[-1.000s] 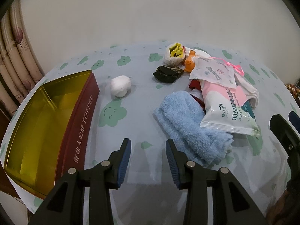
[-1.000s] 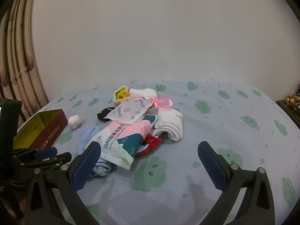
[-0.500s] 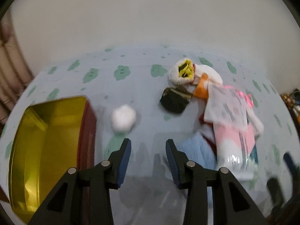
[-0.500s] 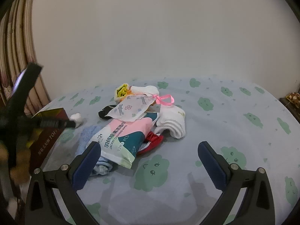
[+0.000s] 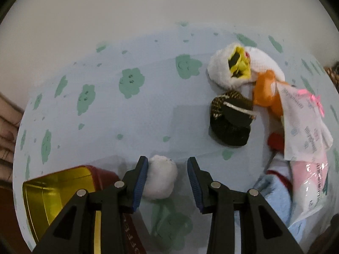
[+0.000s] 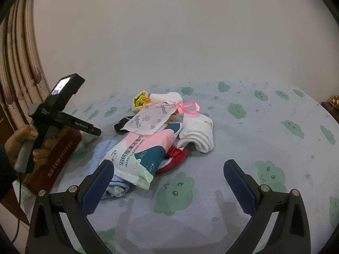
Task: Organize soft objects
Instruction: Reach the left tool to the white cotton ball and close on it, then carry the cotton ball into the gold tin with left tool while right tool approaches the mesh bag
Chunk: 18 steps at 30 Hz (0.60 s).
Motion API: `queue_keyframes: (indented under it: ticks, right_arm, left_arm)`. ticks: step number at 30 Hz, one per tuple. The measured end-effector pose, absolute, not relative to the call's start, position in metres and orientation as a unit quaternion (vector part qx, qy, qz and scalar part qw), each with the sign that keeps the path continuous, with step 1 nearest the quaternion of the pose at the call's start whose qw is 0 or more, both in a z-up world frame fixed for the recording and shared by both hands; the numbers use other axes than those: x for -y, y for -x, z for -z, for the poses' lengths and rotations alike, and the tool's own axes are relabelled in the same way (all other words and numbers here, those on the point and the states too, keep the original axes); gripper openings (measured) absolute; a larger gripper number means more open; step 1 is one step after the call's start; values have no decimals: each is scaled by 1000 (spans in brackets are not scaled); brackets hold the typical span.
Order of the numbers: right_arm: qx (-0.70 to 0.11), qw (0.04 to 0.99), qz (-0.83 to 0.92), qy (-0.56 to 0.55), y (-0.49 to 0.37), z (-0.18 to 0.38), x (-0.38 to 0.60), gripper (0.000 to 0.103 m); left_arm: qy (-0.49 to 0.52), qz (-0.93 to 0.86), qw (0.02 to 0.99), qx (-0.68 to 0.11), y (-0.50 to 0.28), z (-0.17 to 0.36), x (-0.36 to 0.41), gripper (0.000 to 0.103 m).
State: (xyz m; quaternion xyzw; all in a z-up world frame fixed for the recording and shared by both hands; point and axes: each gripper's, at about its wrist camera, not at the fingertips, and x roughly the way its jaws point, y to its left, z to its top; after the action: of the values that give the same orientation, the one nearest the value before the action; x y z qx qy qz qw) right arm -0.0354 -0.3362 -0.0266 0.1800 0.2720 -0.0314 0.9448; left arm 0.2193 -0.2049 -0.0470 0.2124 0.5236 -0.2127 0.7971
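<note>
A white fluffy ball (image 5: 161, 177) lies on the blue clouded cloth between the fingers of my left gripper (image 5: 167, 178). The jaws stand open around it, the left finger touching its side. A gold and red toffee tin (image 5: 57, 192) stands open just left of it and also shows in the right wrist view (image 6: 61, 156). My right gripper (image 6: 169, 183) is wide open and empty, low over the cloth in front of the pile: a wipes packet (image 6: 144, 154), a blue towel (image 6: 101, 150) and white socks (image 6: 197, 135).
A black knit item (image 5: 231, 118), a white sock with yellow lining (image 5: 231, 65), an orange piece (image 5: 264, 91) and a sachet with pink ribbon (image 6: 152, 118) lie in the pile. Curtains (image 6: 19, 69) hang at the left. The wall is behind the table.
My left gripper has moved forward and left from the towel to the white ball, which now sits between its fingers. My right gripper has barely moved.
</note>
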Motion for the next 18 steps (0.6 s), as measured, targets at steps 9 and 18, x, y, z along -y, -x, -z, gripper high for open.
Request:
queue_keyframes:
  ticks: [9, 18]
  right_arm:
    - [-278, 942, 29, -186, 34, 30, 336, 103]
    - [-281, 938, 28, -202, 31, 34, 340, 103]
  left_arm:
    - [-260, 245, 774, -523, -229, 56, 205, 35]
    - [-214, 228, 809, -498, -223, 27, 195, 13]
